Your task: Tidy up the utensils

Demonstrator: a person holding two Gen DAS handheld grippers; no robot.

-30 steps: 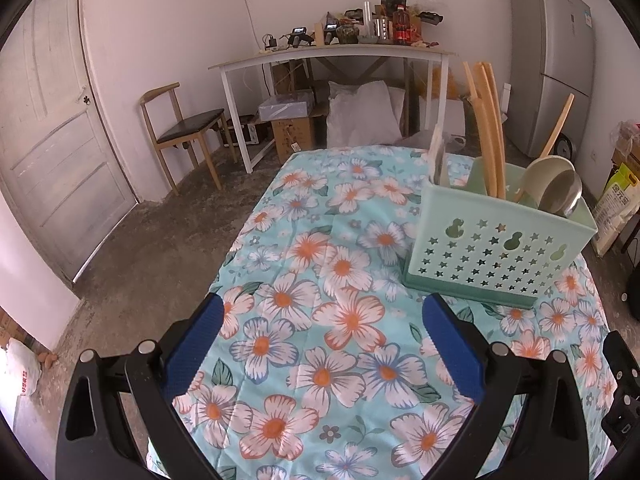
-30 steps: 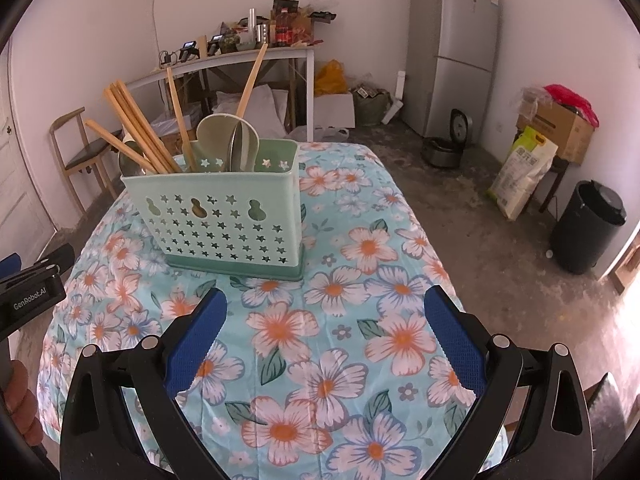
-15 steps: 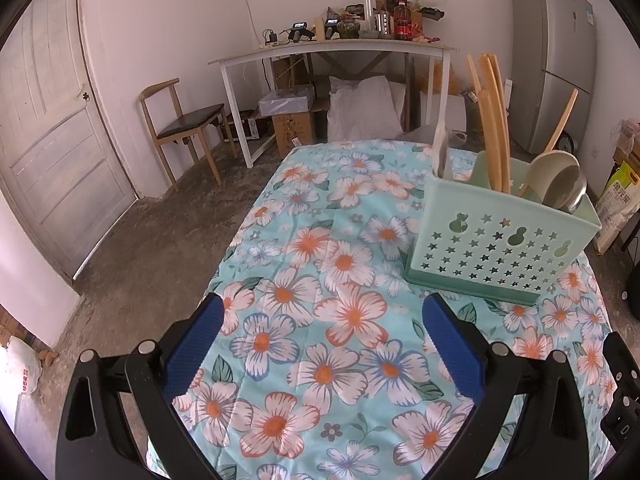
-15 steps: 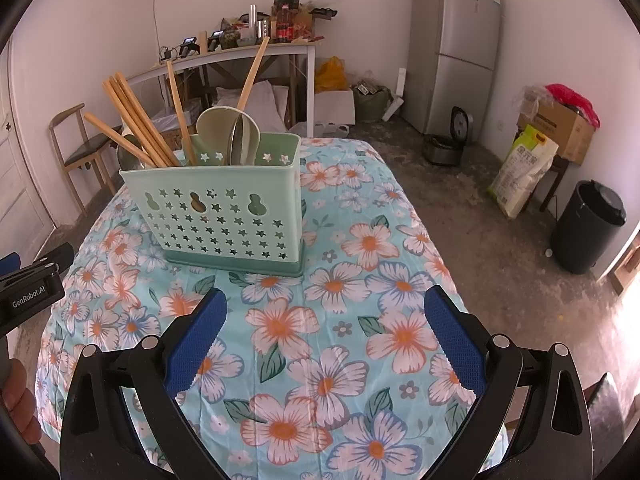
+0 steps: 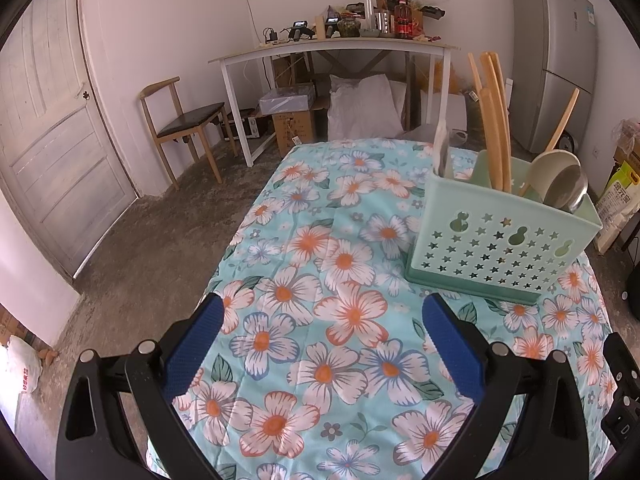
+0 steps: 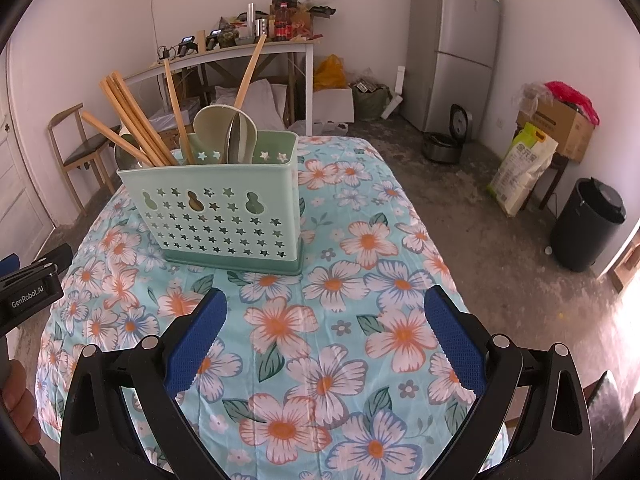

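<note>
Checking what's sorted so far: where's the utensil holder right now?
The green utensil holder stands upright on the floral tablecloth, ahead-left of the open right gripper and ahead-right of the open left gripper, with chopsticks and spoons inside.

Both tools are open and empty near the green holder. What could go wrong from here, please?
1. The chopsticks lean far out of the holder; a tool reaching in could knock them, perhaps tipping the holder.
2. The tablecloth looks loose; a low right tool or left tool might drag it and shift the holder.
3. The spoons overlap closely, so one grasp may catch two.
</note>
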